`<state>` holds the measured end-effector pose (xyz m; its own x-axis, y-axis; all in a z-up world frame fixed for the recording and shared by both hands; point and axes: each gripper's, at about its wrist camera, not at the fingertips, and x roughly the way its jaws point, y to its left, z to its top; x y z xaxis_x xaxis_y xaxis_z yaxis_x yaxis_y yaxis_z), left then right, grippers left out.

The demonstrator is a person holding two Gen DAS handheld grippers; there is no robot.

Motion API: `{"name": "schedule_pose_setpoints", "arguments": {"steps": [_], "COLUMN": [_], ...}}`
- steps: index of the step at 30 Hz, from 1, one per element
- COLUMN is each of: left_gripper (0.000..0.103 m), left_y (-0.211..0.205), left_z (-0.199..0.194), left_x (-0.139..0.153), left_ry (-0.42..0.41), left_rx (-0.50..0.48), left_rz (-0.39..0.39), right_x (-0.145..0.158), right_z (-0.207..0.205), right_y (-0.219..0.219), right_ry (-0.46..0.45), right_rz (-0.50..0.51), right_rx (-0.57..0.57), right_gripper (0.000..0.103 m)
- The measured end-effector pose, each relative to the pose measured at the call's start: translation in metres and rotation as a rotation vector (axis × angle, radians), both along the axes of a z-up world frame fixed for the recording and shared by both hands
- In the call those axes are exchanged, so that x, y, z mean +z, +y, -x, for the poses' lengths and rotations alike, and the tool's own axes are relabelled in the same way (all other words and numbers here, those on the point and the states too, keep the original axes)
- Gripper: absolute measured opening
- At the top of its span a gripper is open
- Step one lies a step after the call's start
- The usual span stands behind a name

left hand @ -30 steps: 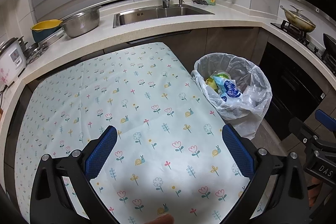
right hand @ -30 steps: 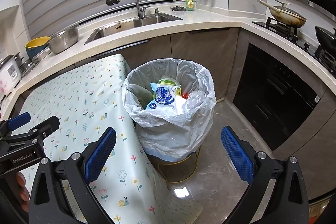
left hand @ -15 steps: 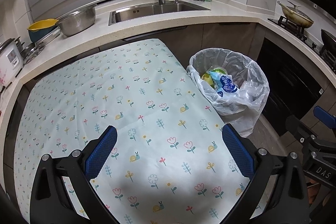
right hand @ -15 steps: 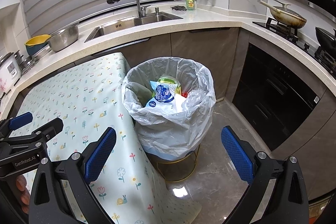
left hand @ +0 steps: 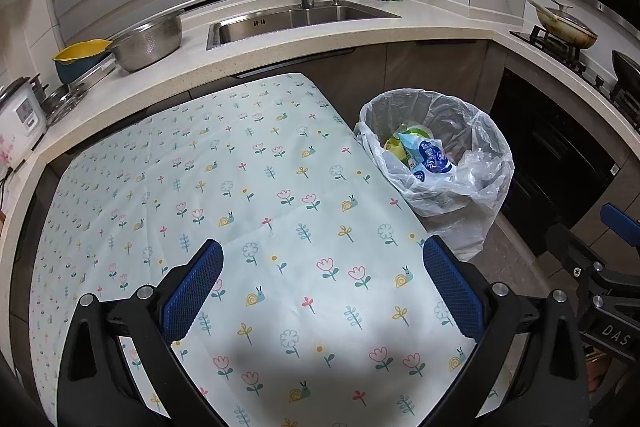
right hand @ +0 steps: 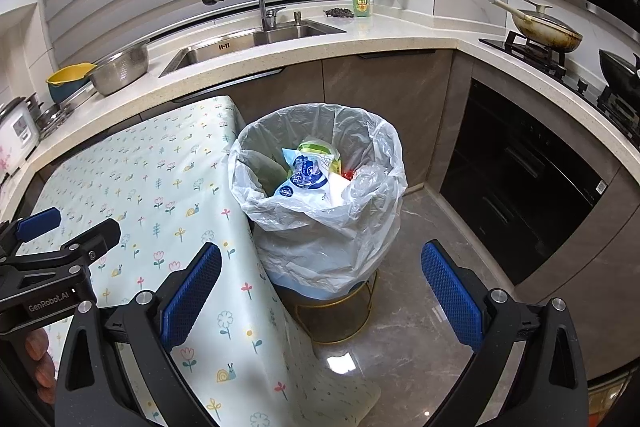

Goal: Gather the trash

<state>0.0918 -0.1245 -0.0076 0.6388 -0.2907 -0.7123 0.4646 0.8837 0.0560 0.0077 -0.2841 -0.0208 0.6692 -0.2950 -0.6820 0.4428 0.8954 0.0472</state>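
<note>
both your tools are spread wide with nothing in them: left tool (left hand: pixel 322 291) over the floral surface (left hand: pixel 240 187), right tool (right hand: pixel 320 293) facing the trash bin (right hand: pixel 320 187) at 12 o'clock.

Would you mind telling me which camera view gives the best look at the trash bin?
The right wrist view shows the trash bin best: it sits near centre, with the liner, the trash inside and the gold stand beneath all visible. The left wrist view shows it off to the right beside the table, its base out of sight.

Floral cloth (left hand: pixel 280 195) covers table; bin (right hand: pixel 320 211) on floor (right hand: pixel 420 327)
</note>
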Motion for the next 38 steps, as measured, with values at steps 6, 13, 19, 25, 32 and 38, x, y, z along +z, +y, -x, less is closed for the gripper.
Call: {"name": "schedule_pose_setpoints", "arguments": {"steps": [6,13,19,25,32,38], "left_gripper": [0.096,0.096,0.096,0.096,0.096,0.096], "left_y": [0.0001,-0.0002,-0.0004,0.0006,-0.0001,0.0008], "left_z": [0.0006,0.0008,0.001,0.0011,0.0009,-0.0008], "left_x": [0.0007,0.0006,0.0006,0.0005,-0.0012,-0.0024], "left_ry": [-0.001,-0.001,-0.002,0.0,-0.002,0.0], "left_rx": [0.001,0.001,0.0,0.0,-0.003,-0.006], "left_rz": [-0.001,-0.002,-0.003,-0.004,-0.011,-0.001], "right_x": [0.0,0.0001,-0.0003,-0.0008,-0.0008,-0.0009], "right_z": [0.0002,0.0001,0.0003,0.0012,0.0009,0.001], "right_y": [0.0002,0.0,-0.0005,0.0001,0.0002,0.0004], "right_ry": [-0.001,0.0,-0.002,0.0,0.0,0.0], "right_rz": [0.0,0.0,0.002,0.001,0.001,0.001], "right_rx": [0.0,0.0,0.002,0.003,0.004,0.004], "right_gripper": [0.097,0.097,0.097,0.097,0.097,0.097]}}
